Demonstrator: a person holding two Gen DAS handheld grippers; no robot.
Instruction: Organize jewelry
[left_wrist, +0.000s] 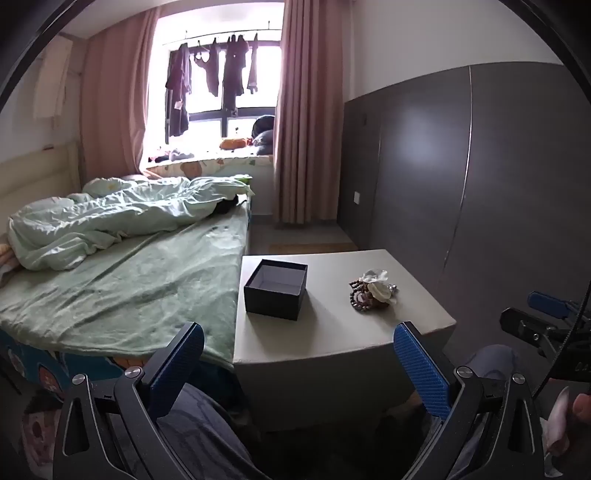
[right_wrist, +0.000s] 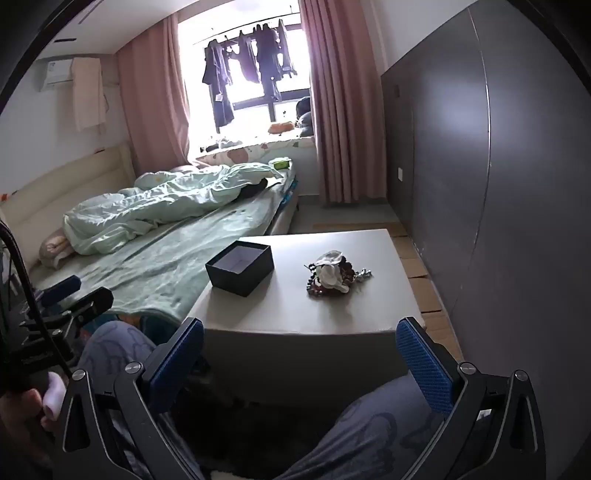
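Both claws, the left gripper (left_wrist: 299, 369) and the right gripper (right_wrist: 301, 363), hang with jaws wide apart and empty, near the front edge of a low pale table (left_wrist: 332, 332) beside a bed (left_wrist: 122, 288). On the table's left sits an open dark box (left_wrist: 276, 288); to its right, apart from it, lies a jewelry pile (left_wrist: 373, 291) of beaded strands and a white flower piece. The pile looks light, loose and snag-prone, best pinched by a bead strand; no readable writing shows.
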